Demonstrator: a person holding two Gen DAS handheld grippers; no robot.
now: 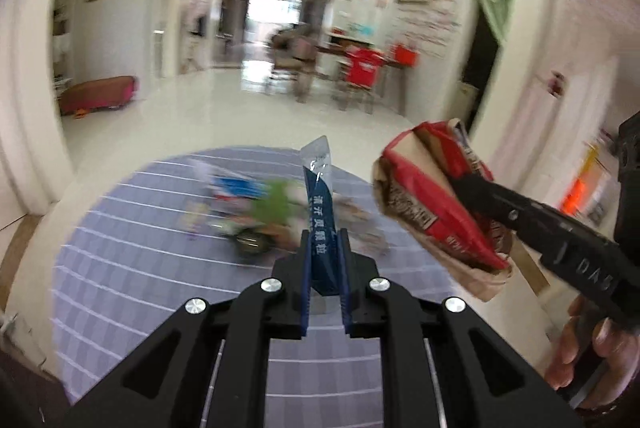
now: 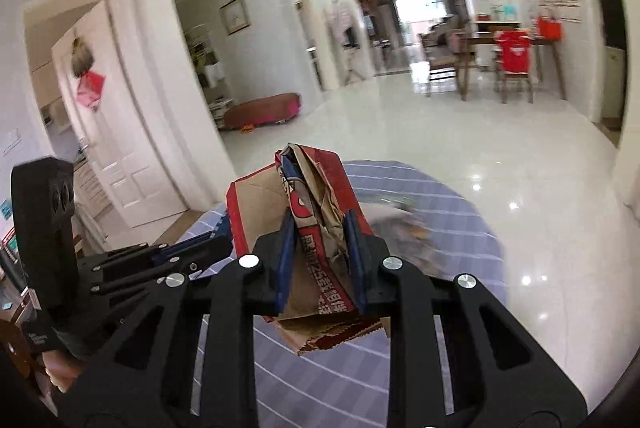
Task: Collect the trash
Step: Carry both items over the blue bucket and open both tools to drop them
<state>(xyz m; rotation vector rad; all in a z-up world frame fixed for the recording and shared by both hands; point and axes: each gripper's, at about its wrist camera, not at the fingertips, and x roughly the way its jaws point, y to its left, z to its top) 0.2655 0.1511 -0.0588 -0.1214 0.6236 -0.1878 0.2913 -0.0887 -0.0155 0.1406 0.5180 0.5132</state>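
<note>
Tongs both clamped, left gripper (image 1: pixel 325 248) on sachet (image 1: pixel 320 204), right gripper (image 2: pixel 320 248) on paper bag (image 2: pixel 316 228); I'd hold firm above remaining litter (image 1: pixel 264 216).

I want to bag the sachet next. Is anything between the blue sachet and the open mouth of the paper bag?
Nothing visible. The left gripper holds the sachet upright; the right gripper holds the bag beside it, above the table, with open air between them.

Blue sachet (image 1: pixel 321 204) with white print, upright, clamped at its lower end. Crumpled red-and-brown paper bag (image 2: pixel 320 228), clamped across its middle. Blurred wrappers (image 1: pixel 256 212) lie heaped near the table's far edge.
</note>
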